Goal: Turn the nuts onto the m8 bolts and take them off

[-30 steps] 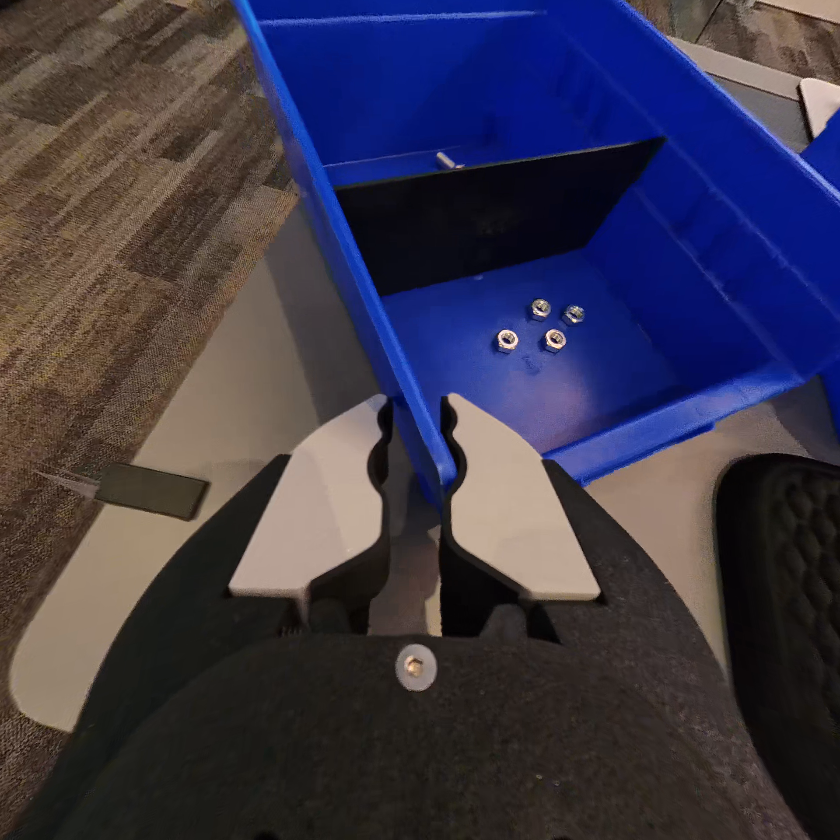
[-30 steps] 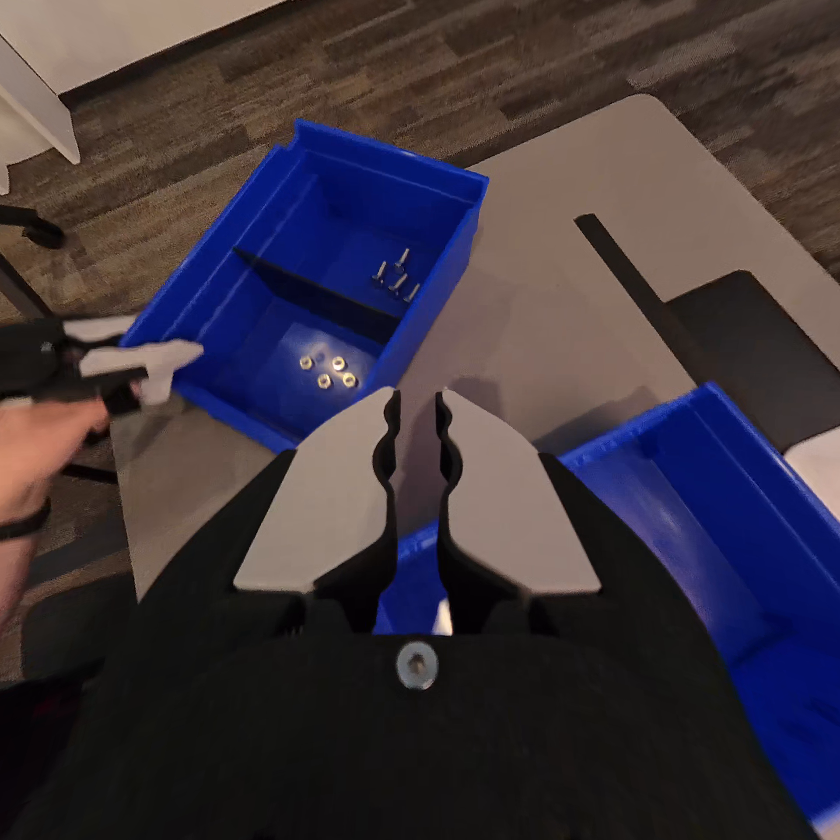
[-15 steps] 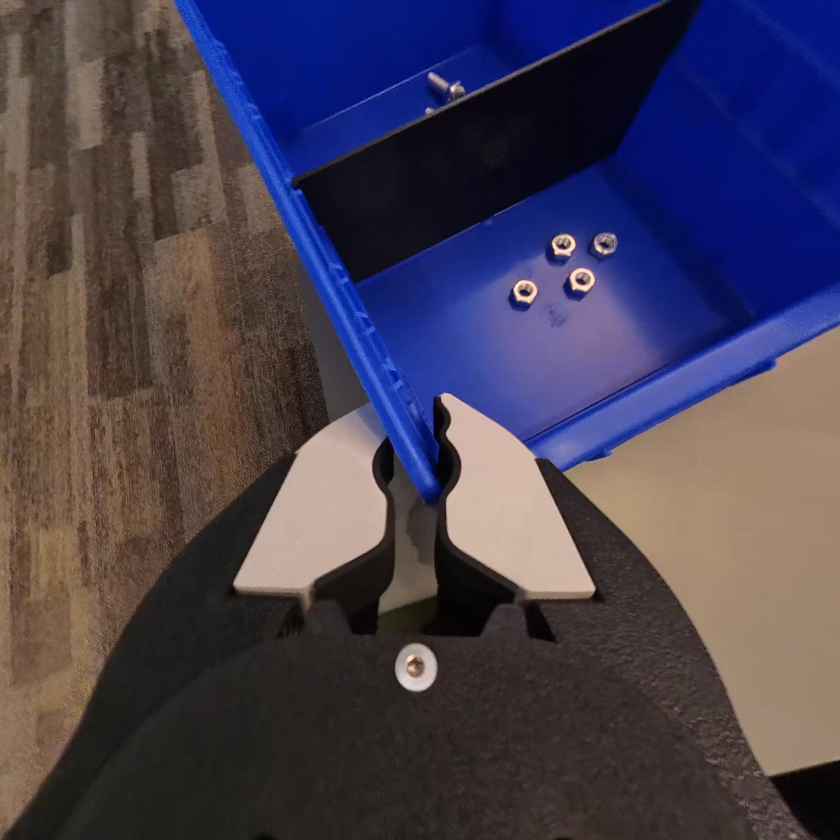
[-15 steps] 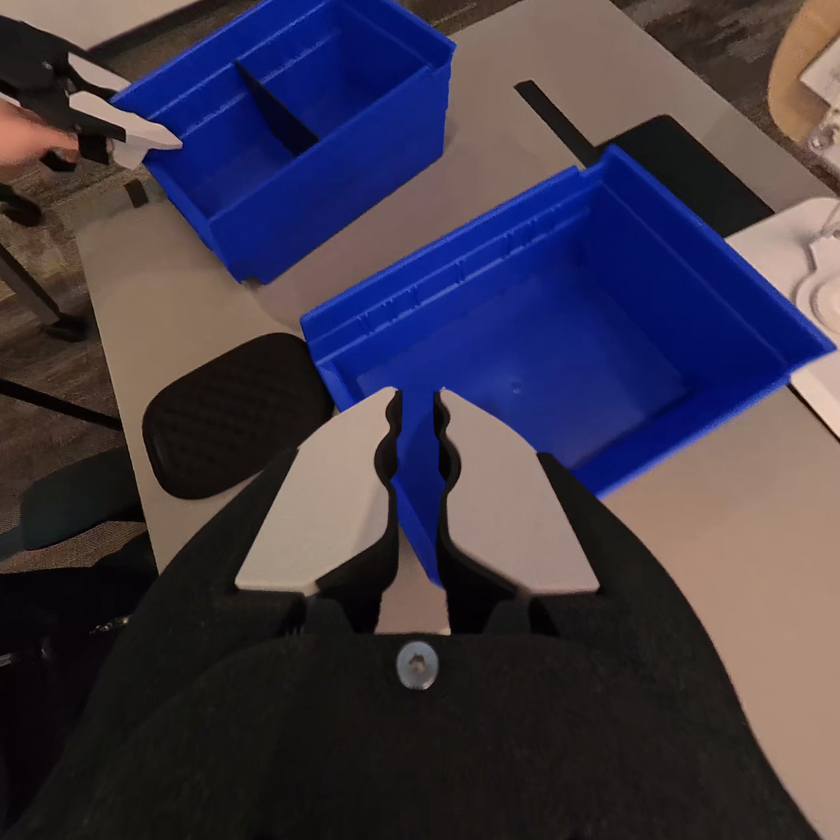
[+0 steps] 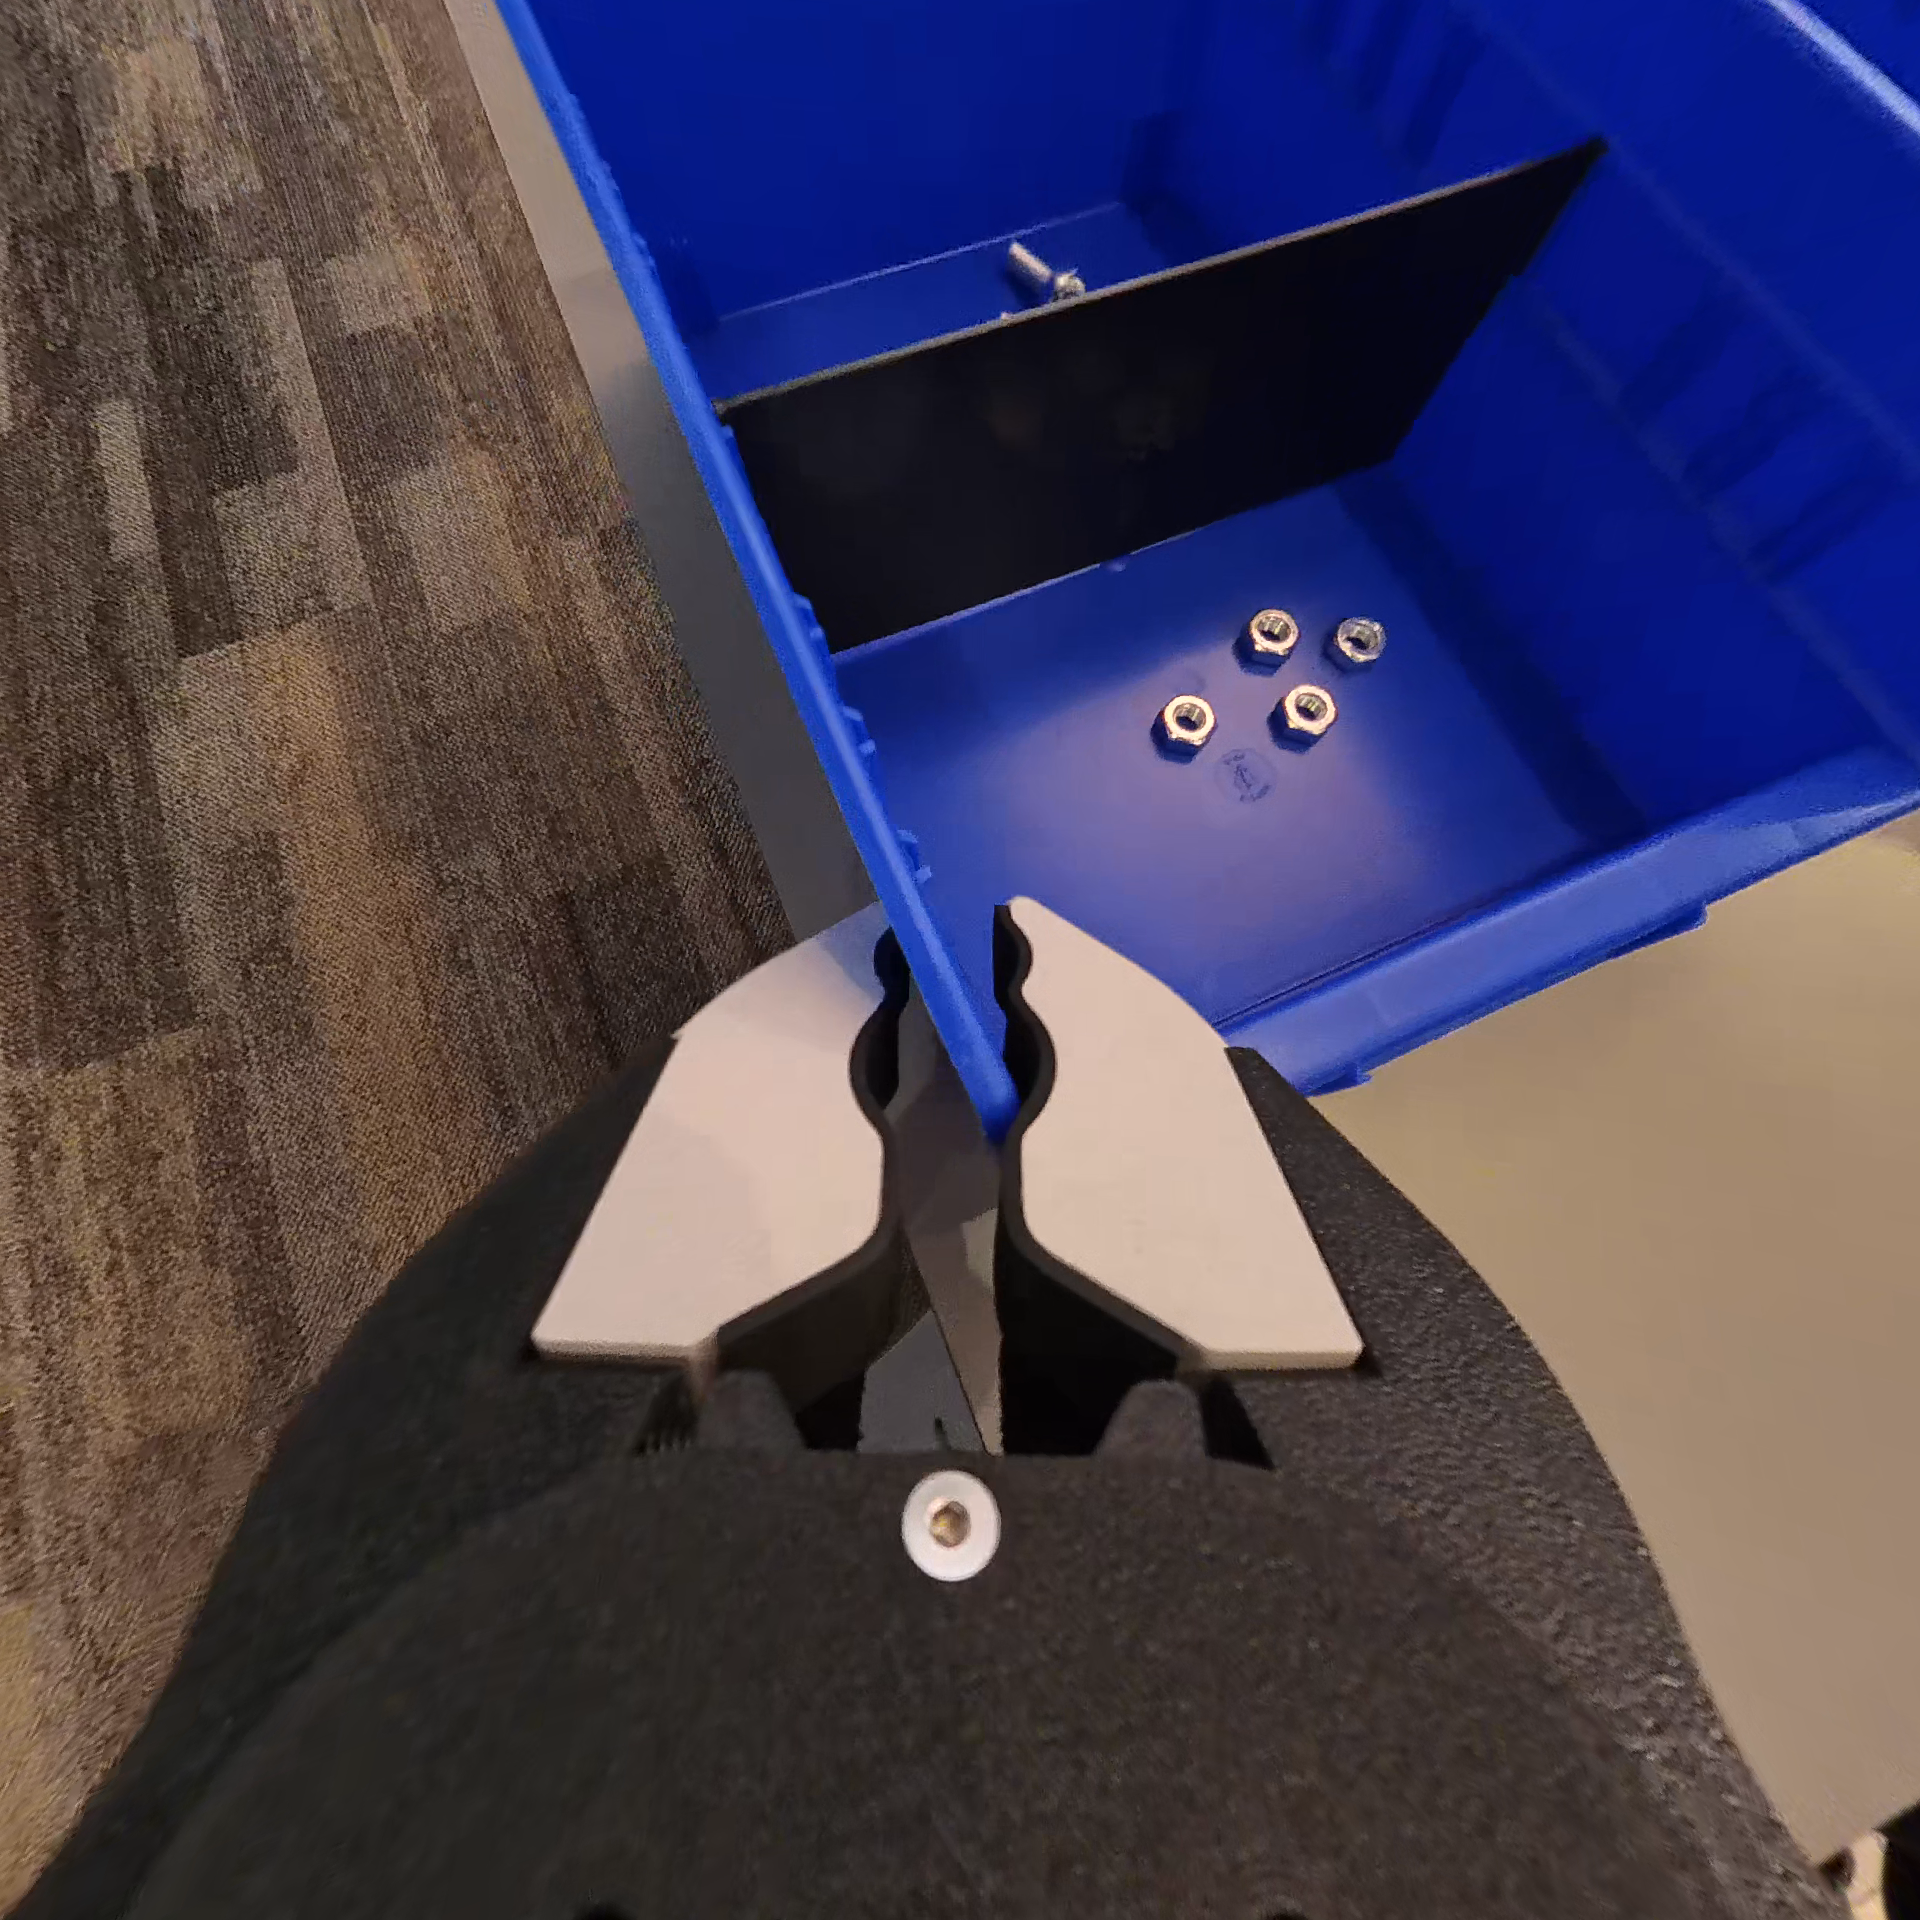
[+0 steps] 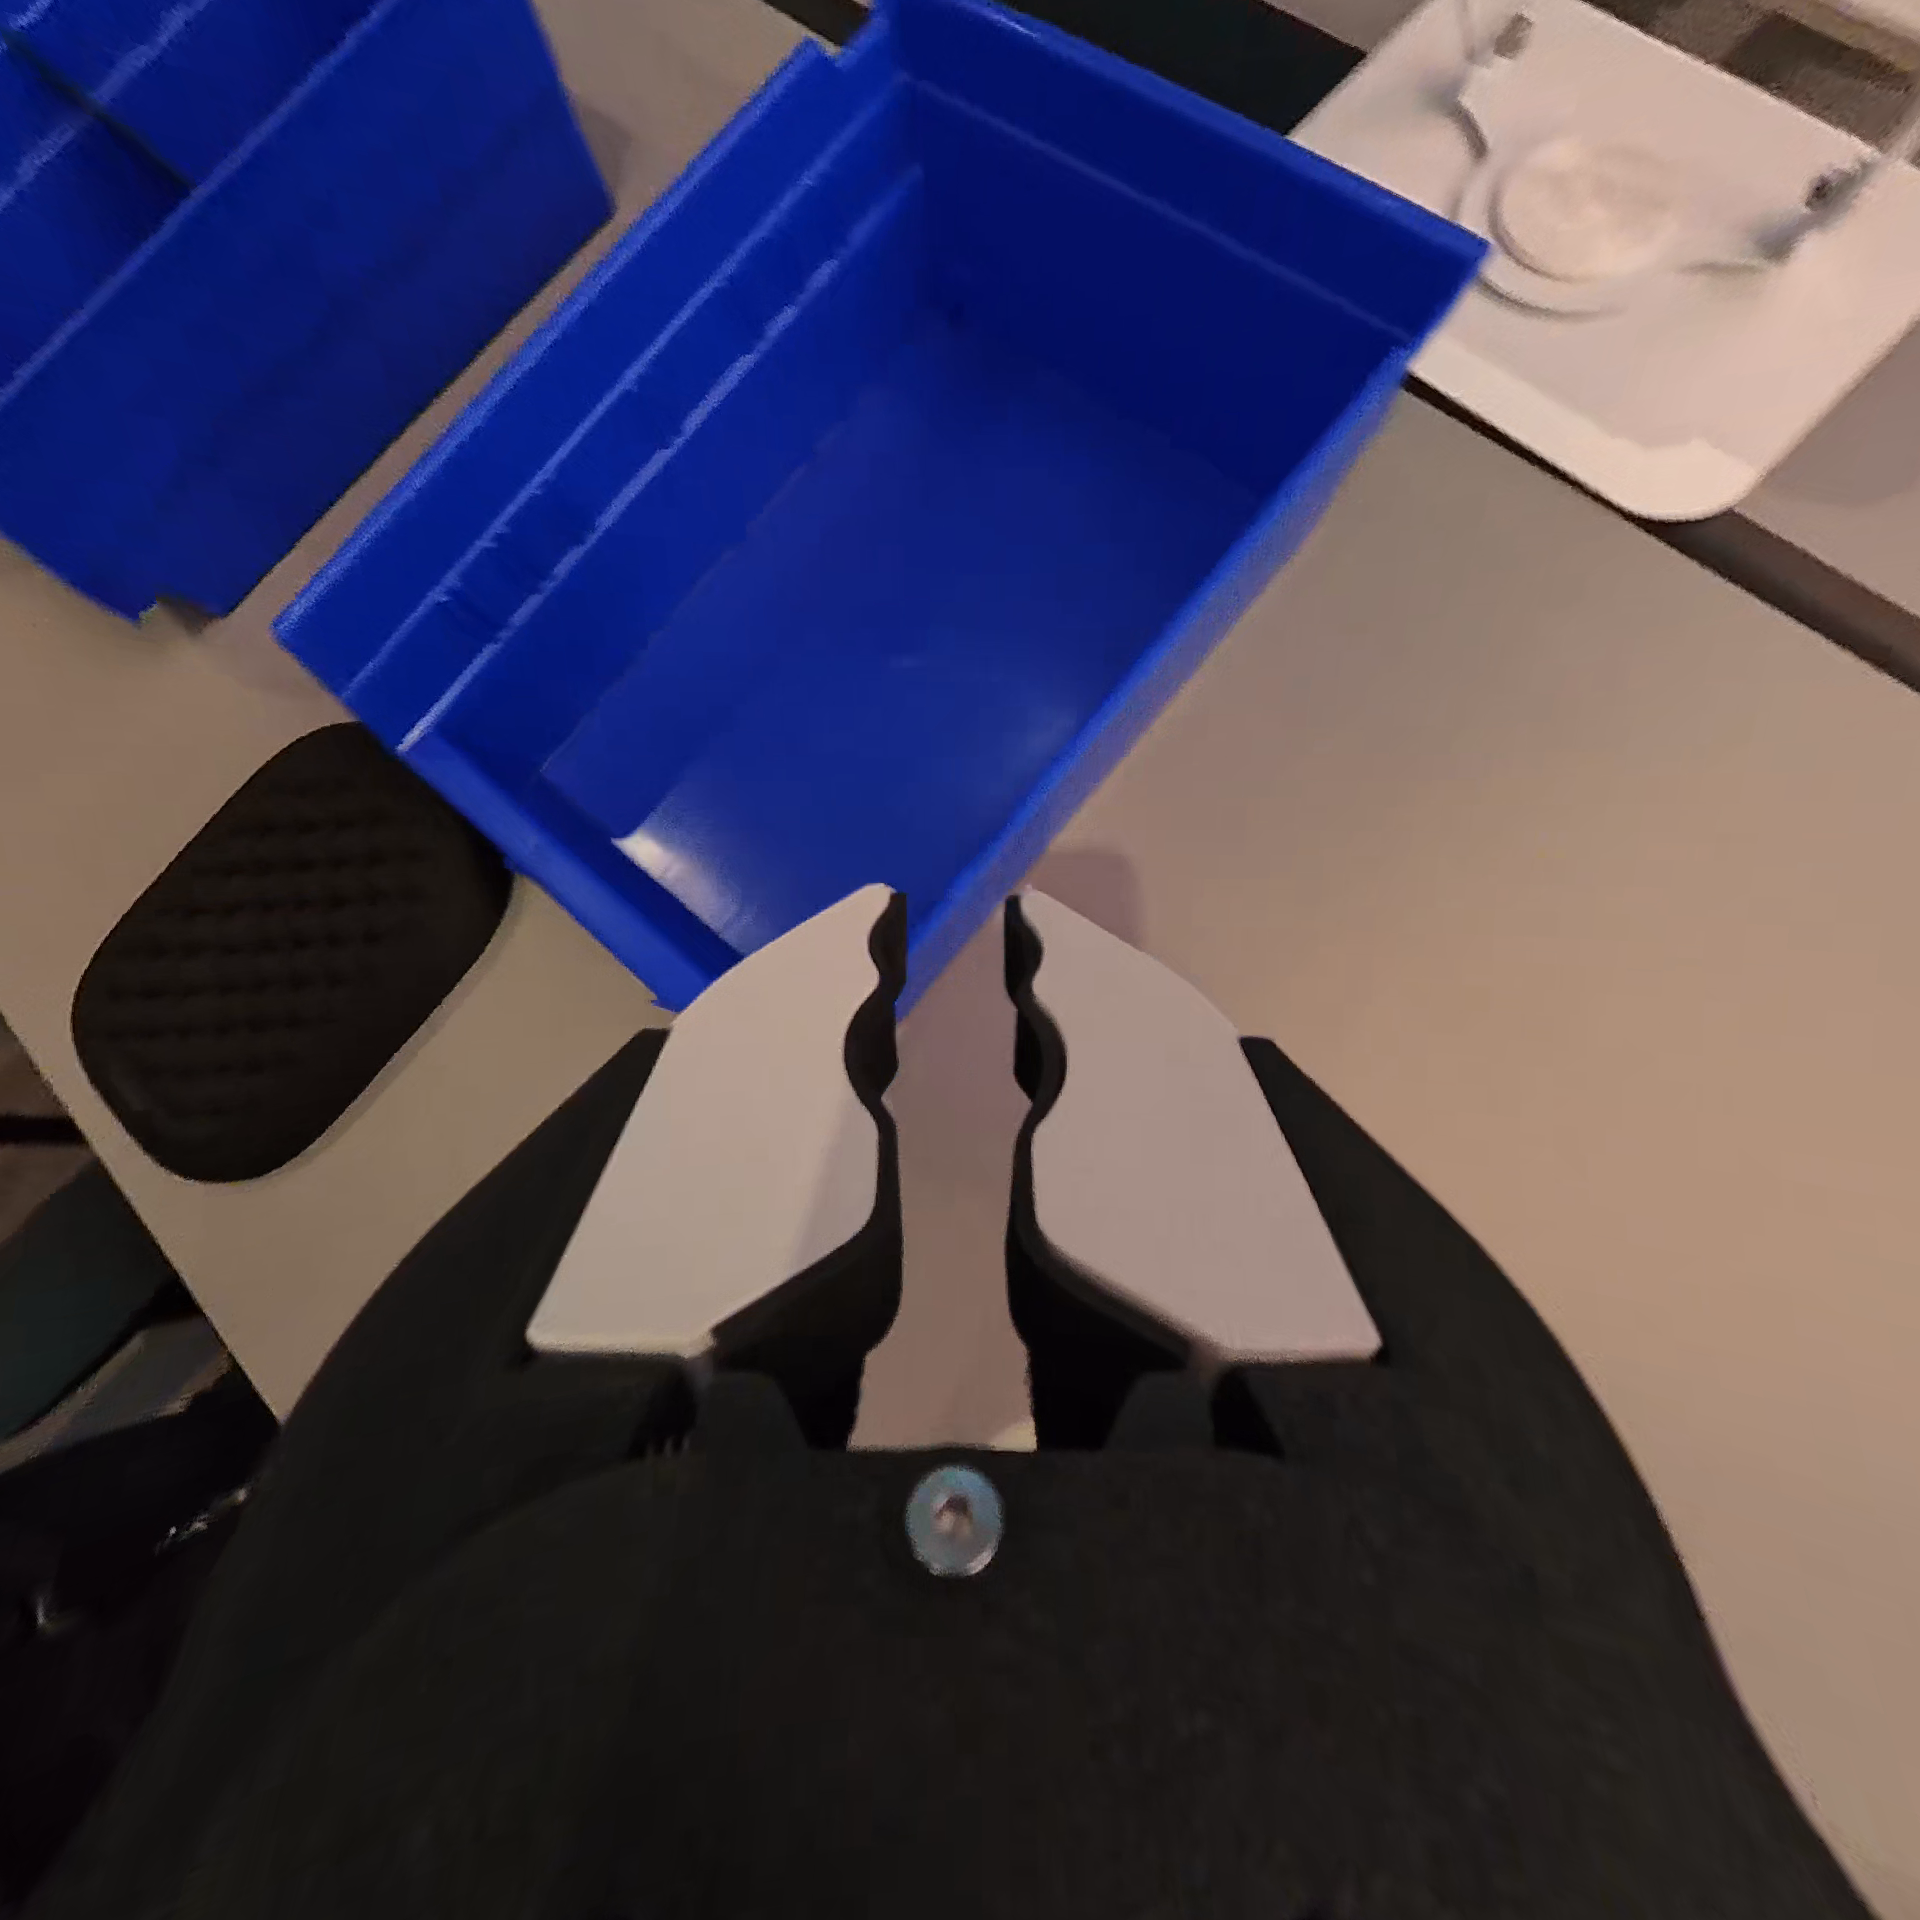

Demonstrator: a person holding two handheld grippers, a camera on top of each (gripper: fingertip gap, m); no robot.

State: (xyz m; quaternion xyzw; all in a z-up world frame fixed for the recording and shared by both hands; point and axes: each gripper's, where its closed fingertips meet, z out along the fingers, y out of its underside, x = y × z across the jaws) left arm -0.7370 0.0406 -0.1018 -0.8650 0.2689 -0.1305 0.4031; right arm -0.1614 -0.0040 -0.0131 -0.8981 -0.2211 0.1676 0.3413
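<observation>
Four nuts (image 5: pixel 1262 681) lie loose in the near compartment of your divided blue bin (image 5: pixel 1558 914), clustered close but not touching the walls; behind the black divider (image 5: pixel 1122 436) only one bolt (image 5: pixel 1034 272) shows clearly, the rest hidden. Your left gripper (image 5: pixel 948 1023) has closed in on the bin's near corner over the last second, and its jaws, slightly spread, now straddle the side wall's rim without clearly pinching it. Your right gripper (image 6: pixel 954 977) has swung away from that bin to a second, empty blue bin (image 6: pixel 1351 436), its jaws parted a little and holding nothing, the left fingertip overlapping that bin's near corner. Judging by this, no nut or bolt is yet picked up; you seem to be positioning or steadying the bins first. On the bench (image 6: pixel 1455 935): two bins, one black pad (image 6: pixel 281 956), one white tray (image 6: pixel 1662 312) at the far edge. Carpet (image 5: pixel 312 623) lies beyond the bench.
</observation>
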